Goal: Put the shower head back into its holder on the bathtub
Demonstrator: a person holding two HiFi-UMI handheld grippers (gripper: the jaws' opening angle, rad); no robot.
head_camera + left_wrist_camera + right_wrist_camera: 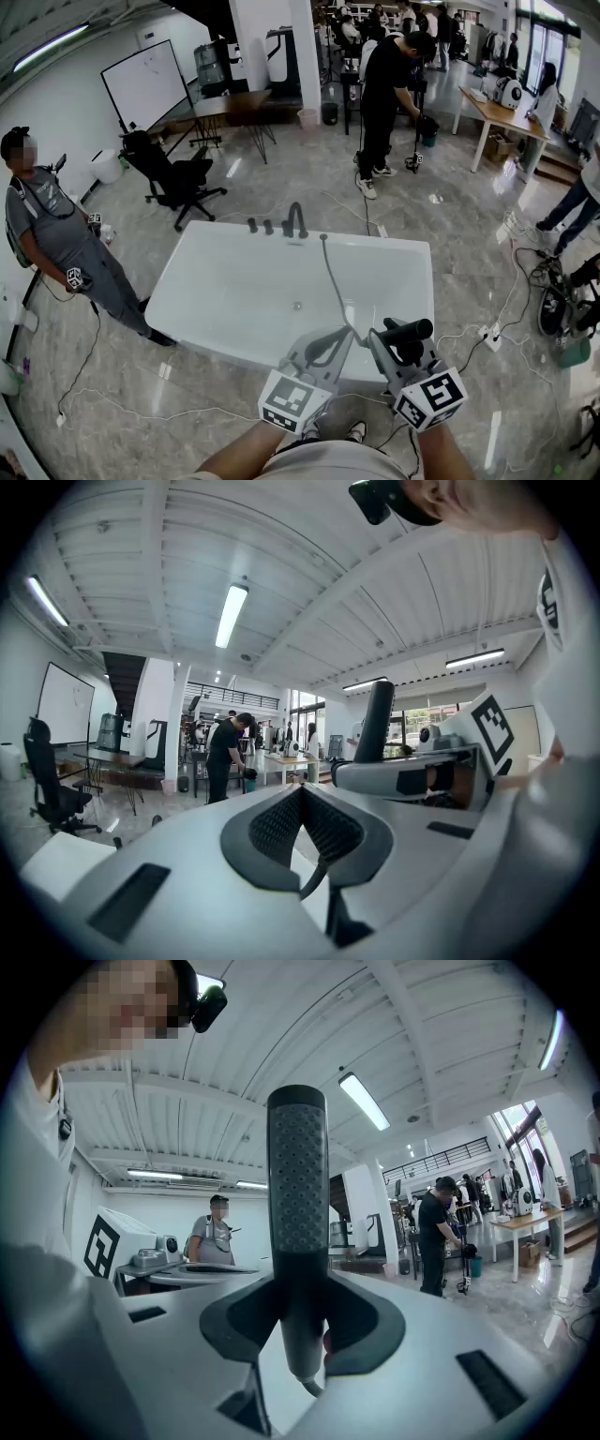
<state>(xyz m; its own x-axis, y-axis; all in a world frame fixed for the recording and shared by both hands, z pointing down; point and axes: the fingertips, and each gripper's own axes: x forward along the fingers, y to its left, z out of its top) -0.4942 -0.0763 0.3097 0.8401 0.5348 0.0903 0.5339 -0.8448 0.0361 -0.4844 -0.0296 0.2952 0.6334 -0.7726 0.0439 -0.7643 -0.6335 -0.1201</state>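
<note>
The white bathtub (192, 255) lies ahead of me, with a dark faucet (295, 220) and knobs (260, 226) on its far rim. A thin hose (330, 272) runs from that rim across the tub to my grippers. My right gripper (389, 339) (297, 1330) is shut on the shower head (411, 330) (297, 1194), a dark textured handle standing upright between its pads. My left gripper (343, 332) (302, 834) is just left of it above the near rim, shut on the hose (313, 881), which comes out below its pads. The shower head (378, 722) also shows in the left gripper view.
A person in a grey apron (54, 246) stands left of the tub, with a black office chair (173, 178) behind. Cables and a power strip (489, 335) lie on the floor to the right. A person in black (386, 89) and tables stand further back.
</note>
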